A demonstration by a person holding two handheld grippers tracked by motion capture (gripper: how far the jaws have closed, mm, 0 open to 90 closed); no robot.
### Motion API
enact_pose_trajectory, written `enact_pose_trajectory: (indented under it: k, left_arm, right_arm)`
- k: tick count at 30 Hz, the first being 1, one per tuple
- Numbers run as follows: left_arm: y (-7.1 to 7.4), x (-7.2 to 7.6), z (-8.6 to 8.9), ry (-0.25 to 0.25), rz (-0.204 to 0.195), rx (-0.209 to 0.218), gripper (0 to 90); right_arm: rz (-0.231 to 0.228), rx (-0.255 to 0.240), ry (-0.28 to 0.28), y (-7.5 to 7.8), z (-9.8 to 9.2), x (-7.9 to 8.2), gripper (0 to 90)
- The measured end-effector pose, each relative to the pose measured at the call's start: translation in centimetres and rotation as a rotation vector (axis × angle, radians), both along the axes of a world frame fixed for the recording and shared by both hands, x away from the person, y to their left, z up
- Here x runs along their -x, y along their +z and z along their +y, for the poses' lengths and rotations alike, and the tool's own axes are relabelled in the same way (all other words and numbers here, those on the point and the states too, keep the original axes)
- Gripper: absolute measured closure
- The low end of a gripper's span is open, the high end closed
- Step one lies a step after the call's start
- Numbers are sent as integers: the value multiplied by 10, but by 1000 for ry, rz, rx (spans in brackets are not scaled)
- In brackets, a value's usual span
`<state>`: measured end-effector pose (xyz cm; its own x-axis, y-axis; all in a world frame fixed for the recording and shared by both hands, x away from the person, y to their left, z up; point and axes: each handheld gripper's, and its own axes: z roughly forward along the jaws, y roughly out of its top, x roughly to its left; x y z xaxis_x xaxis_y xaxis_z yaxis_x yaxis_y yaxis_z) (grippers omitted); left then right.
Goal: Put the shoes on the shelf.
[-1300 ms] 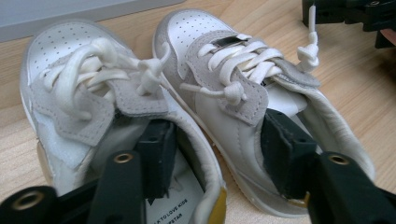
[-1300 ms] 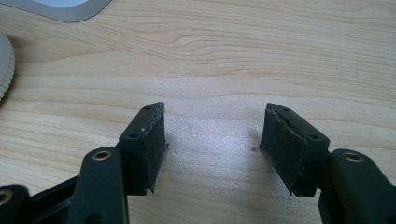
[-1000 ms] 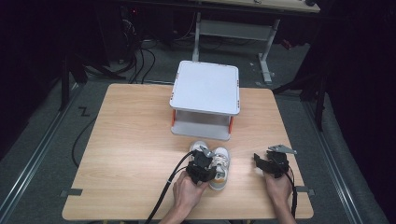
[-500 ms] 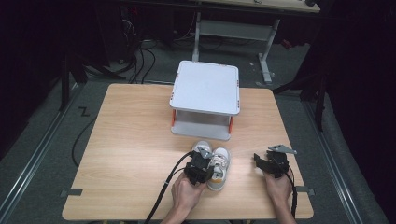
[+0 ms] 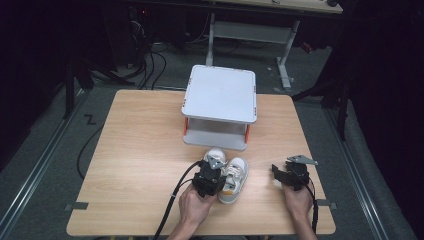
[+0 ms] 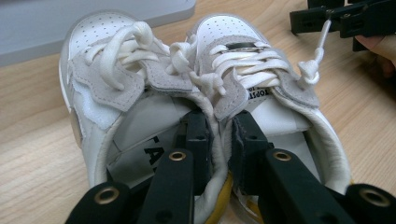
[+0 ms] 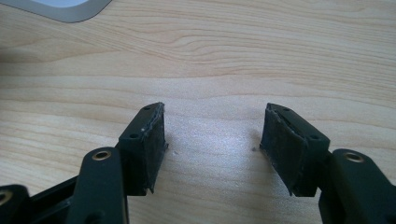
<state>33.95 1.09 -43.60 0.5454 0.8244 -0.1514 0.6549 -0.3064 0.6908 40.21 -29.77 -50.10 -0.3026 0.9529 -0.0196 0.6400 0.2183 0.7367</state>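
My left gripper (image 6: 219,140) jaws just closed, pinching inner collars of small white lace-up sneakers pair (image 6: 205,79); right gripper (image 7: 212,140) jaws apart over wooden counter (image 7: 233,56).

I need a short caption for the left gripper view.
Left gripper pinching the inner collars of two white shoes together.

two small white shoes (image 5: 229,172) sit side by side on one wooden table (image 5: 140,165). one white two-level stand (image 5: 220,102) stands on it. two black grippers are there, one left (image 5: 209,176) and one right (image 5: 289,172), each held in one hand.
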Motion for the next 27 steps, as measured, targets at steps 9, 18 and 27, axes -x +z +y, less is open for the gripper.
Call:
enact_pose_trajectory:
  k: [9, 18, 27]
  left_arm:
    - [10, -9, 10, 2, -23, -19, 791]
    - [17, -30, 14, 4, -36, -45, 791]
    - [19, -49, 14, 22, -58, -55, 796]
  right_arm:
    - [0, -1, 1, 0, 0, 0, 395]
    - [0, -1, 2, 0, 0, 0, 394]
    - [1, -3, 3, 0, 0, 0, 391]
